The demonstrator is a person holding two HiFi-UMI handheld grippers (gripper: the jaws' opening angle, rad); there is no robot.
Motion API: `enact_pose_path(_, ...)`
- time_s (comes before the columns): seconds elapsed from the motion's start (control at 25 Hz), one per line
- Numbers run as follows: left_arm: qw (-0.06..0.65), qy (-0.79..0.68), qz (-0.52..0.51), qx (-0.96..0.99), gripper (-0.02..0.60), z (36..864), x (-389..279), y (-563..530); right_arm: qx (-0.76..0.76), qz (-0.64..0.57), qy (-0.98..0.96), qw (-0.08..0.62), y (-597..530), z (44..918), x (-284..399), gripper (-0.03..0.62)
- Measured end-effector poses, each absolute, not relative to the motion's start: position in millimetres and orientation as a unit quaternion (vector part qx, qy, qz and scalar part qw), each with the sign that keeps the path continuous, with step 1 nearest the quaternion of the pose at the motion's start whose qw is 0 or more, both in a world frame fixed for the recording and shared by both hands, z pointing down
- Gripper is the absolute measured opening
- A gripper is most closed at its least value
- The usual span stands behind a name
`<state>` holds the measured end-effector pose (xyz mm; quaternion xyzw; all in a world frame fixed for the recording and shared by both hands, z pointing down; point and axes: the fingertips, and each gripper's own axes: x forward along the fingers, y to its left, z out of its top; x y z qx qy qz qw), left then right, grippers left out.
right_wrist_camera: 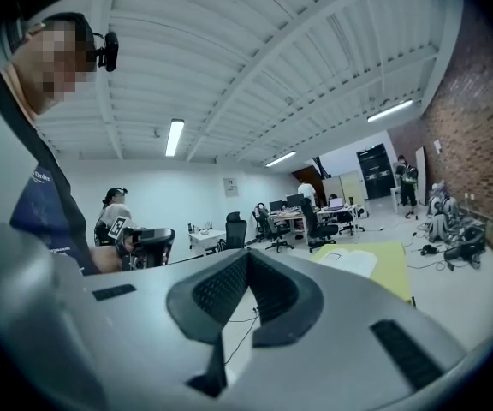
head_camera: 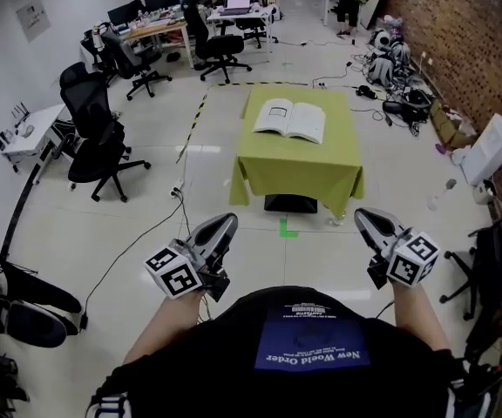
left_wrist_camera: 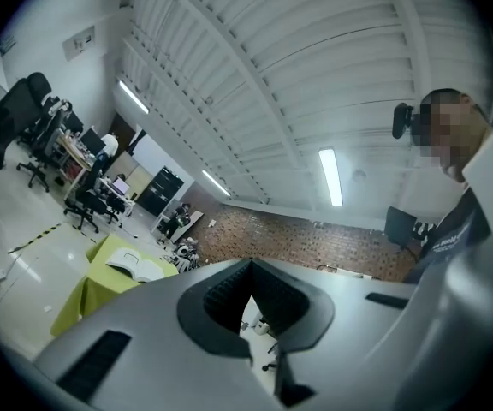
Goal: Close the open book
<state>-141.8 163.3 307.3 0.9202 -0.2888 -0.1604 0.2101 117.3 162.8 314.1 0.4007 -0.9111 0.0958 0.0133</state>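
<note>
Fingers (left_wrist_camera: 221, 296) of the left gripper (head_camera: 222, 225) are pressed together on nothing, and those of the right gripper (head_camera: 370, 219) are likewise closed and empty. Both grippers are held low before the person's (head_camera: 308, 355) body, pointing toward the table draped in a yellow-green cloth (head_camera: 299, 165). That is probably because it stands well apart across the pale floor (head_camera: 146, 225) and nothing is within reach yet. The open white-paged book (head_camera: 290, 119) lies spread flat near the table's far edge, its pages facing up, so one side can be folded over. No container shows on the table; the book is alone there.
</note>
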Motion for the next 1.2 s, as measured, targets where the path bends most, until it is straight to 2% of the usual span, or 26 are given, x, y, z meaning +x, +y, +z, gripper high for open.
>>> enact_pose_path(0.28, 0.210, -0.258, -0.145, 0.932, -0.003, 322, -191, 93, 0.441, 0.096, -0.892, 0.009, 113, 317, 76, -0.014)
enact_pose_path(0.64, 0.231, -0.242, -0.139, 0.932, -0.003, 336, -193, 26, 0.444, 0.115, -0.888, 0.020, 43, 326, 64, -0.014)
enact_pose_path(0.96, 0.219, -0.310, -0.139, 0.915, -0.003, 330, -162, -36, 0.373, 0.112, -0.921, 0.012, -55, 331, 87, -0.014)
enact_pose_path(1.2, 0.204, -0.361, -0.151, 0.897, -0.005, 315, -108, -79, 0.311, 0.096, -0.946, 0.018, -123, 316, 129, -0.014)
